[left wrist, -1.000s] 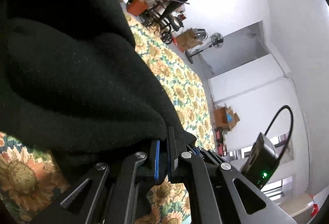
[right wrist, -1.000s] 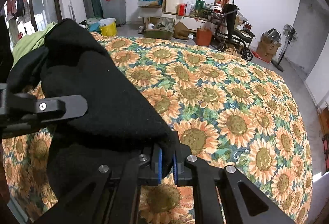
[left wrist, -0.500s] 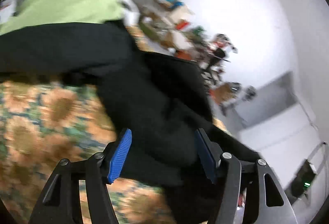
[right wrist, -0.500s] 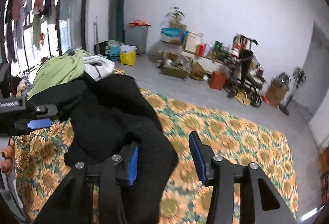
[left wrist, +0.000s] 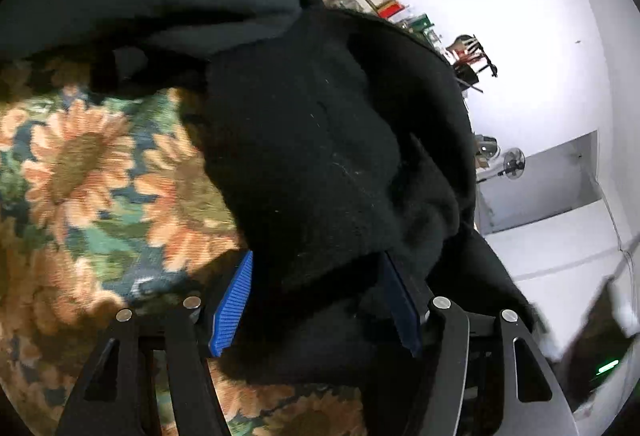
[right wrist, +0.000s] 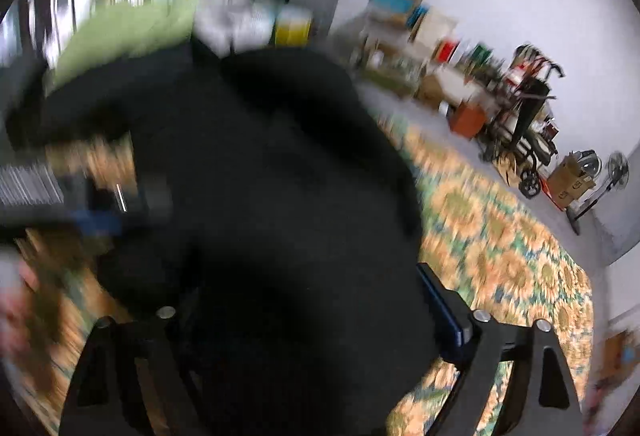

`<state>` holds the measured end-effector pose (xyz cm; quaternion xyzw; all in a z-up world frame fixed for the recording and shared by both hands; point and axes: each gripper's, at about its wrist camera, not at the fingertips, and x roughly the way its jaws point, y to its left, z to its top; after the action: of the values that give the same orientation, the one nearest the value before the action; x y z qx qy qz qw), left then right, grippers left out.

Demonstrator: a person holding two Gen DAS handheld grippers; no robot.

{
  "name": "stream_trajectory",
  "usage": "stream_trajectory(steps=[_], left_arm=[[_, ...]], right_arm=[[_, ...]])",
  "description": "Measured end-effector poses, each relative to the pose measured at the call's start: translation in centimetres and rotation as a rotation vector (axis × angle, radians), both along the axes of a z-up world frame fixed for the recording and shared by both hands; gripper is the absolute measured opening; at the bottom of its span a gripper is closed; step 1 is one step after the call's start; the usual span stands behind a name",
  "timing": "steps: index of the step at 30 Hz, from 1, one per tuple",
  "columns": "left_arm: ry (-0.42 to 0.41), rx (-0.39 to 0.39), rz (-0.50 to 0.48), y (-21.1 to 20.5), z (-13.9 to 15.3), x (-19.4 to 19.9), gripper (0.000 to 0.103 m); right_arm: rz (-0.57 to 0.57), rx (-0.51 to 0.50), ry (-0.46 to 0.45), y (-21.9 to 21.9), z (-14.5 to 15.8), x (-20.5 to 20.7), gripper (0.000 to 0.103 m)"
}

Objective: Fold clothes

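L gripper (left wrist: 316,300): jaws have just been opening, now spread, black garment (left wrist: 320,139) bunched between pads, loose, not pinched; likely let go to regrip for fold. Garment heaped on sunflower cloth (left wrist: 80,171). R gripper (right wrist: 312,316): jaws have just been opening wide, same garment filling the gap, unclamped. R view heavily blurred, L pad hidden under fabric. Green cloth (right wrist: 120,31) behind, partly cut off.

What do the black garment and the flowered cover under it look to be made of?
Black garment: thick, matte, fuzzy fabric, likely fleece or sweatshirt knit; pale lint specks cling to its soft, rounded folds. Sunflower-print cover: flat printed cloth with a dull finish, probably woven; blur hides the weave.
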<state>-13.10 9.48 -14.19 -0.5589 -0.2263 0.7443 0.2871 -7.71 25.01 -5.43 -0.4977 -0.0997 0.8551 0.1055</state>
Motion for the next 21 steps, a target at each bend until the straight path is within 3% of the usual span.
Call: stream_trajectory(steps=[1, 3, 5, 8, 11, 17, 21], left_arm=[[0.005, -0.005, -0.004, 0.0, 0.0, 0.0, 0.064], [0.01, -0.003, -0.007, -0.1, -0.2, -0.2, 0.064], [0.007, 0.012, -0.003, -0.3, -0.6, -0.5, 0.064], [-0.009, 0.069, -0.007, -1.3, -0.7, 0.2, 0.064], [-0.016, 0.111, -0.006, -2.6, -0.7, 1.0, 0.064], [0.012, 0.111, 0.025, -6.0, 0.1, 1.4, 0.064], [0.041, 0.088, 0.065, -8.2, 0.8, 2.2, 0.065]], right_arm=[[0.002, 0.019, -0.043, -0.1, -1.3, 0.0, 0.09], [-0.022, -0.032, -0.008, 0.3, -1.7, 0.8, 0.082], [-0.053, -0.076, 0.043, 1.0, -1.1, 1.6, 0.052], [-0.072, -0.018, 0.069, 1.7, -0.2, 2.5, 0.033], [-0.096, 0.03, 0.076, 3.0, 0.8, 3.6, 0.025], [-0.328, 0.143, 0.084, 10.0, 3.2, 8.0, 0.021], [-0.543, 0.222, 0.039, 15.4, 4.0, 13.5, 0.02]])
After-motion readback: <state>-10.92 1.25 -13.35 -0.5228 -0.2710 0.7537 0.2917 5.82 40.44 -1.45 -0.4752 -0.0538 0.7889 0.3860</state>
